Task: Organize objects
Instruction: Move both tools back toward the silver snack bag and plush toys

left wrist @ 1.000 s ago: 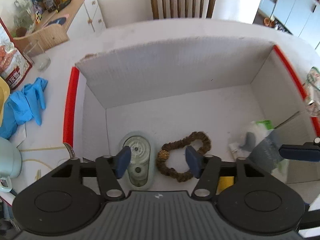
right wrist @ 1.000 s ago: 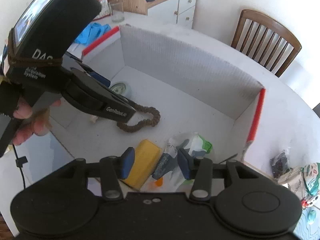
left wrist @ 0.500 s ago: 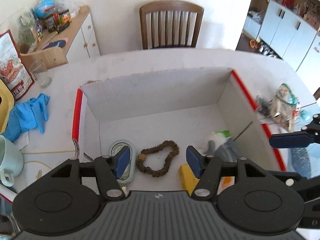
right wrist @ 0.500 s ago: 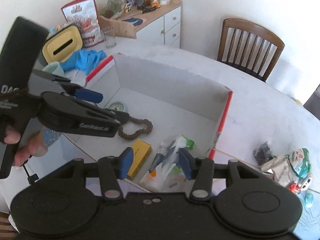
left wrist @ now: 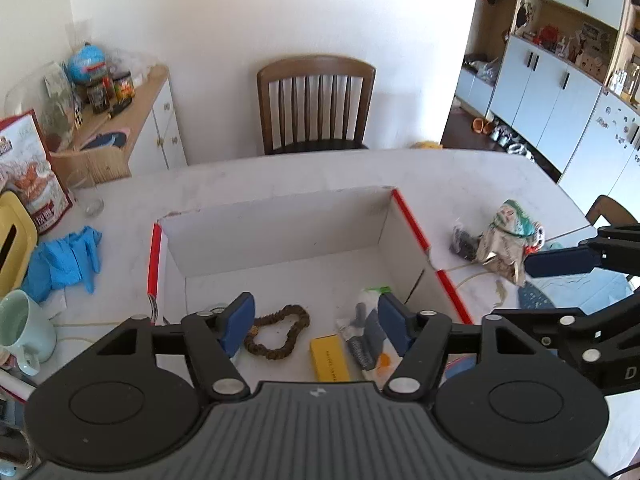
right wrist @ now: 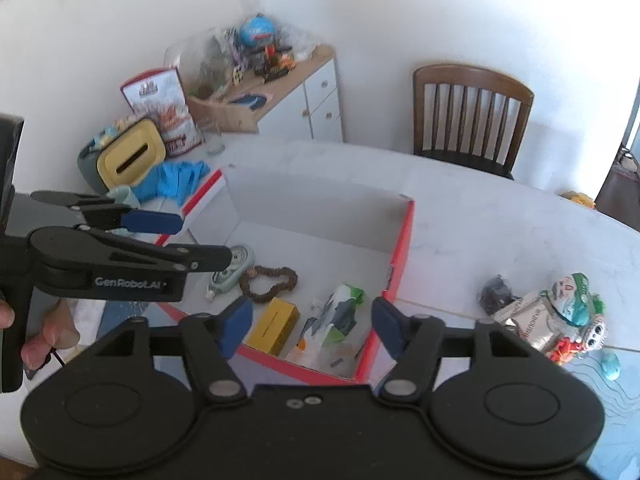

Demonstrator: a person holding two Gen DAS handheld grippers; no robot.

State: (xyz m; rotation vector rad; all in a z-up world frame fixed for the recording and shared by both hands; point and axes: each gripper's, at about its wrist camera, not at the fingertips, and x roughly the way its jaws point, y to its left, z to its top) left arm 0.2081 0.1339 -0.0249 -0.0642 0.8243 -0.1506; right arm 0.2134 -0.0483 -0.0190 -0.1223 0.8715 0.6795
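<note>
Both your left gripper (left wrist: 316,323) and right gripper (right wrist: 311,324) hover empty, fingers apart, above the box (left wrist: 280,224); snack packets (right wrist: 560,312) lie at three o'clock.

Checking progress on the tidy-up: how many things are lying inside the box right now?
4. A pale oval gadget at the left, a brown beaded loop beside it, a yellow packet near the front, and a crumpled plastic bag at the right. Smaller things may be hidden.

box (left wrist: 280,236): white cardboard w/ red rim, open top, on table
bead loop (left wrist: 278,330): brown, flat on box floor
yellow pack (left wrist: 329,358): flat, beside loop
wrappers (right wrist: 338,316): crumpled, box corner
snack bags (right wrist: 560,312): outside box, on table
</note>
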